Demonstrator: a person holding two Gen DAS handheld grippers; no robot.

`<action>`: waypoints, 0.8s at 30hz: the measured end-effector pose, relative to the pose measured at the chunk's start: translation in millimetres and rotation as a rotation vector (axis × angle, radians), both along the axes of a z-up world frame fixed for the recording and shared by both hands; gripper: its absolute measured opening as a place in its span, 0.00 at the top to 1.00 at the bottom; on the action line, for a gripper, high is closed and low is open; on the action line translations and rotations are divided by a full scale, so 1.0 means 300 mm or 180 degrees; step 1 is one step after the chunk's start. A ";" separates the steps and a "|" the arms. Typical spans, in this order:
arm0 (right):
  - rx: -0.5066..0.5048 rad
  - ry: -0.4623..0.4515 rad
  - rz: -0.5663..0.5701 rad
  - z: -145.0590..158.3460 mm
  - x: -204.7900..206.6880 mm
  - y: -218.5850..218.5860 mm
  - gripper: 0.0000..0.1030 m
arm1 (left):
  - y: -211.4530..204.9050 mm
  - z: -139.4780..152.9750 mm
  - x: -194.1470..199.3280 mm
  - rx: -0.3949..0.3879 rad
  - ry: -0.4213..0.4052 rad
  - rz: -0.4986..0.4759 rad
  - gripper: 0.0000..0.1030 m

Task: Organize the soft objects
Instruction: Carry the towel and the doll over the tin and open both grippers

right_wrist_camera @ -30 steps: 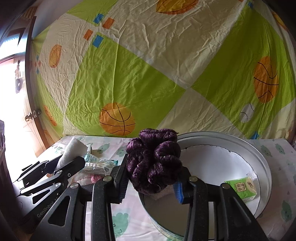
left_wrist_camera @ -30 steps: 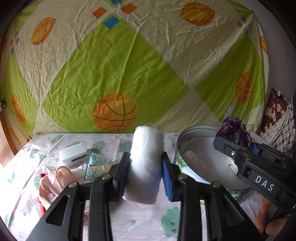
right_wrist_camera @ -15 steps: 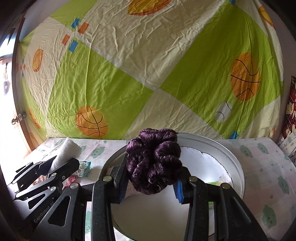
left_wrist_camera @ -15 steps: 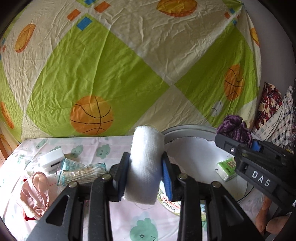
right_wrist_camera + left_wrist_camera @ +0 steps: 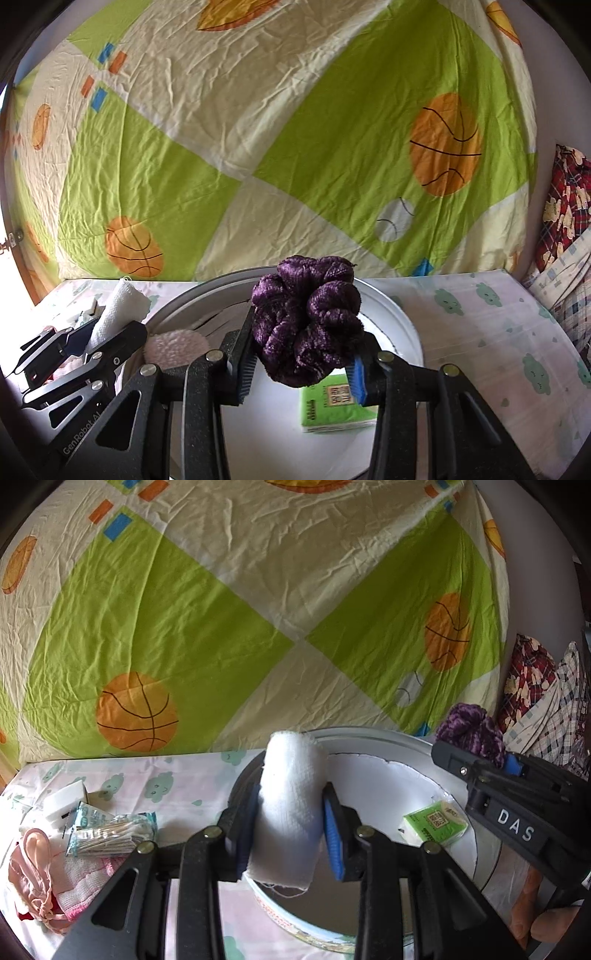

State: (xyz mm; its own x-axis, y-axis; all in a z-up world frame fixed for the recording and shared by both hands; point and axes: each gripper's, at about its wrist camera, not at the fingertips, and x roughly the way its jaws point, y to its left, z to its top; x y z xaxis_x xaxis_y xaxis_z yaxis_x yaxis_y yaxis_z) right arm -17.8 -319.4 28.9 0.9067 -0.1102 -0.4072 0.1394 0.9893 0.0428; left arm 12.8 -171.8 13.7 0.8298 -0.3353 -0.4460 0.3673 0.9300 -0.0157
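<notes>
My left gripper is clamped on the white rolled gauze bandage, held upright over the left rim of the round white metal tin. My right gripper is pinching the purple velvet scrunchie above the tin's middle, w/ the green tissue pack on the tin floor just below. Risk: both grippers sit near each other, so they could knock together on release. The bandage is close to the rim & could tip outside onto the tabletop.

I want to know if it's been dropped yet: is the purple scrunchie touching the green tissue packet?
Apart. In the right wrist view the purple scrunchie hangs clamped in the right tongs, above the green tissue packet lying flat in the round tin.
</notes>
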 end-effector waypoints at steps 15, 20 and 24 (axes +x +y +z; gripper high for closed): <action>-0.0204 0.0185 -0.0389 -0.056 0.077 -0.118 0.58 | -0.115 -0.074 0.060 0.0057 0.0213 -0.0008 0.69; -0.0216 0.0289 -0.0405 -0.088 0.108 -0.131 0.58 | -0.119 -0.092 0.070 0.0088 0.0265 -0.0021 0.69; -0.0231 0.0358 -0.0401 -0.109 0.126 -0.126 0.58 | -0.120 -0.097 0.072 0.0099 0.0282 -0.0021 0.69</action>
